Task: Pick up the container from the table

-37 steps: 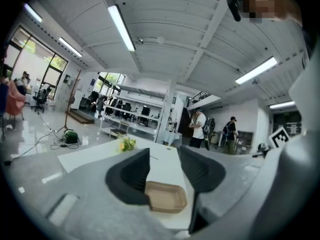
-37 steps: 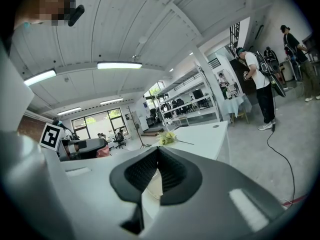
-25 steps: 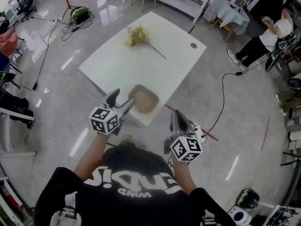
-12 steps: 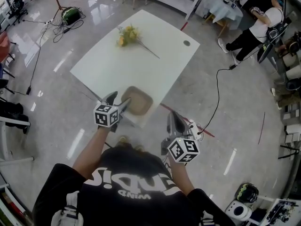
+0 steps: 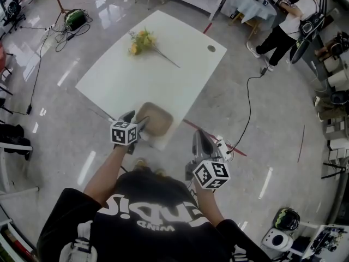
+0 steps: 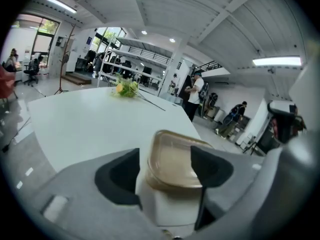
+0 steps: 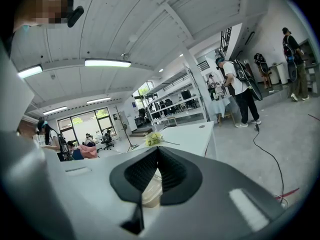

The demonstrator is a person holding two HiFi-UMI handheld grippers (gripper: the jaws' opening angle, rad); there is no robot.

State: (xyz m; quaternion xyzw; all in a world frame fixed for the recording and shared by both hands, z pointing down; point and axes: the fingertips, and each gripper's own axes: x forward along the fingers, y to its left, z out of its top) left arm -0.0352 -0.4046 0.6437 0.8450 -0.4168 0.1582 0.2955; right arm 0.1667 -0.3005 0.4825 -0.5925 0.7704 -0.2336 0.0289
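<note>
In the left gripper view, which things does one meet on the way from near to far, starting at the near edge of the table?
container → bunch of yellow flowers → standing person in a white shirt

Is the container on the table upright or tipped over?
Upright: the container sits flat near the corner of the table, with its wide rim facing up.

Yellow flowers (image 5: 139,41) are lying in a bunch, a person (image 5: 283,30) is standing beyond, and a black cable (image 5: 250,111) is trailing across the floor (image 5: 65,119).
</note>
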